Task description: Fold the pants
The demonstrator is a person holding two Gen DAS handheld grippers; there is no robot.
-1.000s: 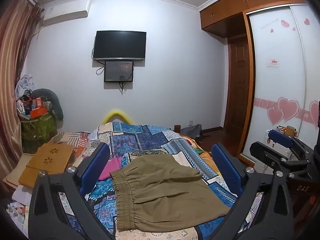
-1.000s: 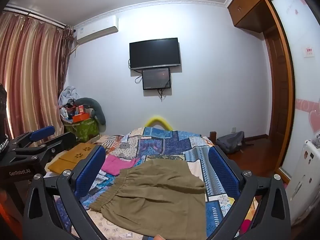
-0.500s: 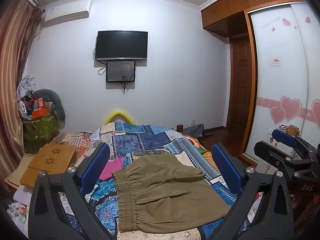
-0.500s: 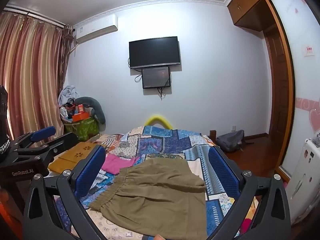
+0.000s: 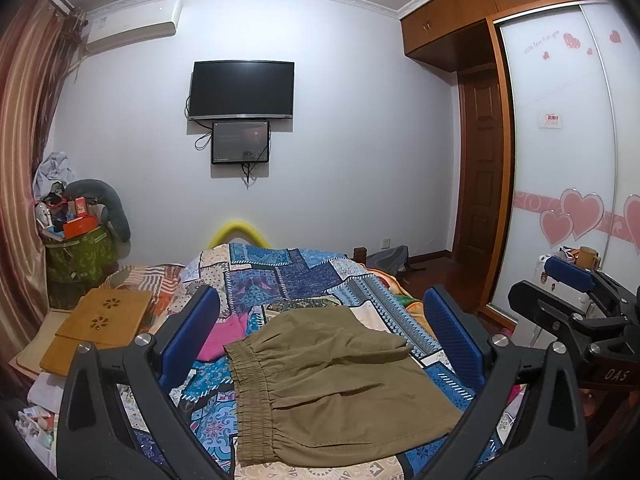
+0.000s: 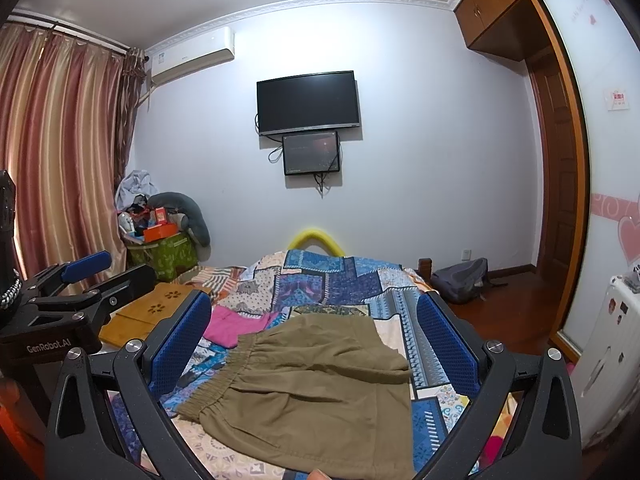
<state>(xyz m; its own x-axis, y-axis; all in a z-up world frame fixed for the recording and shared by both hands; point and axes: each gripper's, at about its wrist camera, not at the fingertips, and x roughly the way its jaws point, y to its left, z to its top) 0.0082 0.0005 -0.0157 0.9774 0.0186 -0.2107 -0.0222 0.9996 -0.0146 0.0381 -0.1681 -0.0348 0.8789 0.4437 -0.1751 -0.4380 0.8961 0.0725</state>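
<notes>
Olive pants (image 6: 316, 392) lying flat on patchwork bedspread (image 6: 332, 280). Framed by right gripper (image 6: 314, 340), blue pads (image 6: 182, 344) spread wide. Left gripper (image 6: 86, 276) at left, apart.

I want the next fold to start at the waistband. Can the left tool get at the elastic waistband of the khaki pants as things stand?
Probably yes. The left tool is open and holds nothing, and the waistband lies exposed on the patchwork quilt along the pants' left edge, with nothing lying on it.

Olive-brown pants (image 5: 332, 384) on a blue patchwork-patterned bedspread (image 5: 288, 276).
</notes>
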